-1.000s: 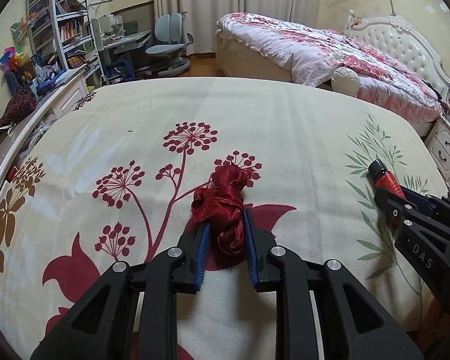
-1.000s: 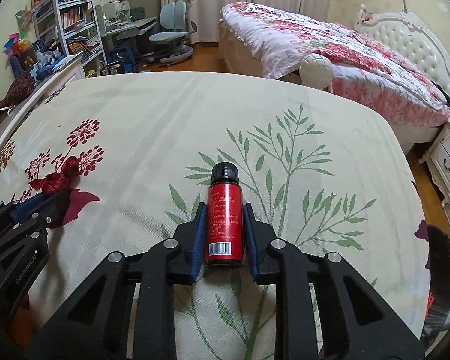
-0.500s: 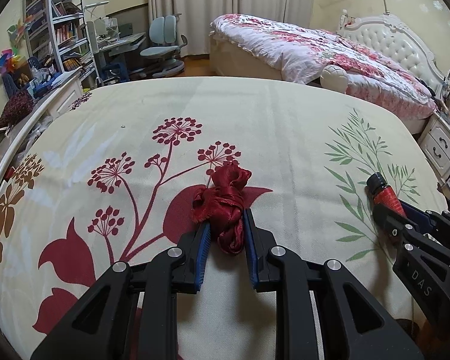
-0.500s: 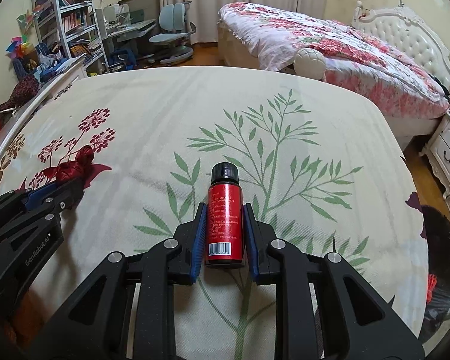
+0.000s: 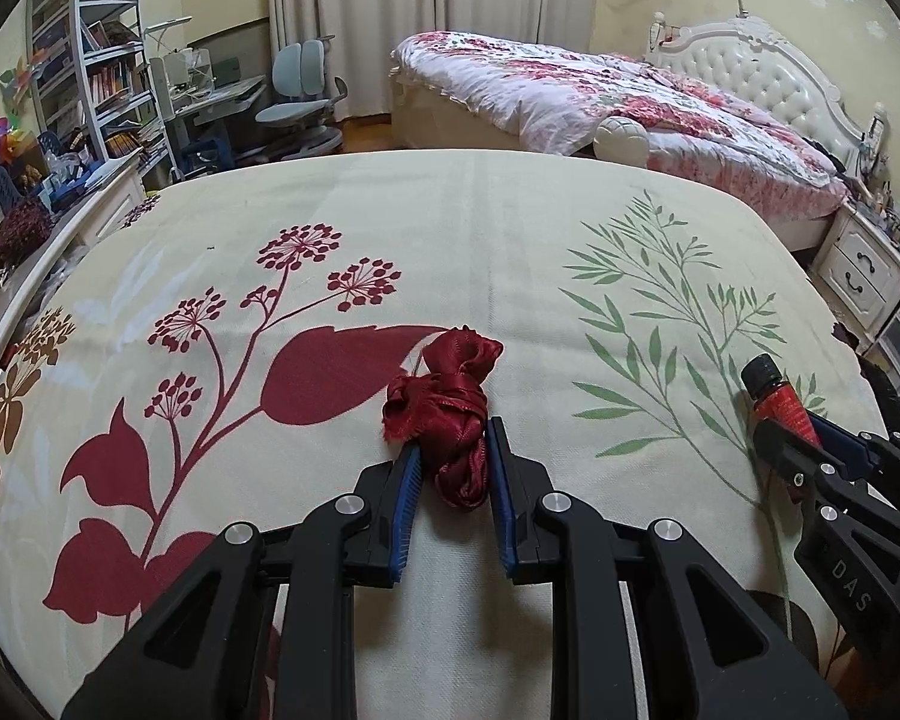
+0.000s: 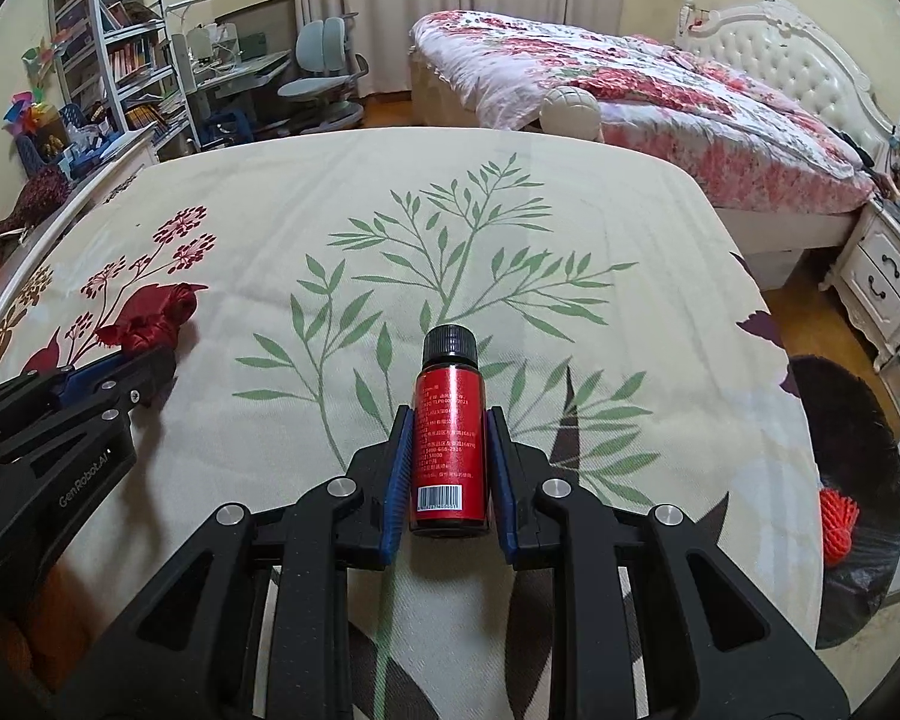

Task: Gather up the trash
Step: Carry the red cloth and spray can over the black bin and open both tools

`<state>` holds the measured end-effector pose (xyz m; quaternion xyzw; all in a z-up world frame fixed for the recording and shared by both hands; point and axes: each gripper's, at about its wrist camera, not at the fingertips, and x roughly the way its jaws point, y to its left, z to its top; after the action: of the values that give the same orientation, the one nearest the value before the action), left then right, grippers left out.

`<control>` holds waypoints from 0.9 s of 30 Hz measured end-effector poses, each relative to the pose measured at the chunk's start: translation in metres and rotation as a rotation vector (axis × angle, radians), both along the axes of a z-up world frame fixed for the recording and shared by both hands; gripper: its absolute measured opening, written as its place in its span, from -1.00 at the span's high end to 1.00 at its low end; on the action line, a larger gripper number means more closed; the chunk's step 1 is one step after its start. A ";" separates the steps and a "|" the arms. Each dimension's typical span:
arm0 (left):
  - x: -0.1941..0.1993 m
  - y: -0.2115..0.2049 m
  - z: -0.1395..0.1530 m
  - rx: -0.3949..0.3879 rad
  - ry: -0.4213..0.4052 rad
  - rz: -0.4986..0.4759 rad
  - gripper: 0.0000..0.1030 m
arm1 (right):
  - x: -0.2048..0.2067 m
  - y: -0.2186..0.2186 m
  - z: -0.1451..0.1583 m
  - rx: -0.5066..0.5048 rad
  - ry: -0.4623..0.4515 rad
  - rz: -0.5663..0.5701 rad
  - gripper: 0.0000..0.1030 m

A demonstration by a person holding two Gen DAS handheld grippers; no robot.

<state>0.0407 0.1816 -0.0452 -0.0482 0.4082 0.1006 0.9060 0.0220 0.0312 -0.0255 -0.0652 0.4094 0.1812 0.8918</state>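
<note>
Left gripper (image 5: 450,450): pitched down and forward over the floral bedspread (image 5: 462,228), both black fingers reaching up from the bottom of its own view. Blue-padded jaws clamped on a wad of dark red satin ribbon (image 5: 450,414); the bundle's lower loops sit between the pads, the knotted upper part sticks out past the fingertips. The wad lies over the printed red leaf; whether it touches the cloth cannot be told.

Right gripper (image 6: 449,450): same downward slant, fingers symmetric in its own view. Jaws closed tight on a small red bottle (image 6: 449,450) with a black screw cap, pads pressing the label on both sides. Bottle lies along the fingers, cap pointing away from the camera, barcode end toward it. Below it, the green leaf-spray print.

The two grippers are side by side, near each other, pointing roughly the same way. From the left wrist view the right gripper enters at the right edge, bottle cap just past its tips. From the right wrist view the left gripper shows at the left edge with the ribbon at its tip.

Off the bedspread's right edge, a black bag (image 6: 852,480) on the floor, an orange-red foam net (image 6: 837,519) inside it.
</note>
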 end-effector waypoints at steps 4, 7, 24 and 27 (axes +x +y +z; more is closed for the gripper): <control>-0.002 -0.015 0.003 -0.002 -0.010 -0.024 0.55 | -0.006 -0.014 0.002 0.006 -0.009 -0.023 0.55; -0.003 -0.027 0.004 -0.004 -0.017 -0.046 0.55 | -0.010 -0.028 0.003 0.013 -0.014 -0.046 0.55; 0.004 -0.115 0.023 0.000 -0.070 -0.219 0.55 | -0.014 -0.120 0.015 0.038 -0.066 -0.233 0.55; 0.008 -0.133 0.025 -0.001 -0.078 -0.256 0.55 | -0.012 -0.139 0.016 0.030 -0.077 -0.278 0.55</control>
<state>0.0490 0.0487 -0.0202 -0.0001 0.3754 -0.0181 0.9267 0.0104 -0.1076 -0.0094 -0.0016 0.3770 0.0595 0.9243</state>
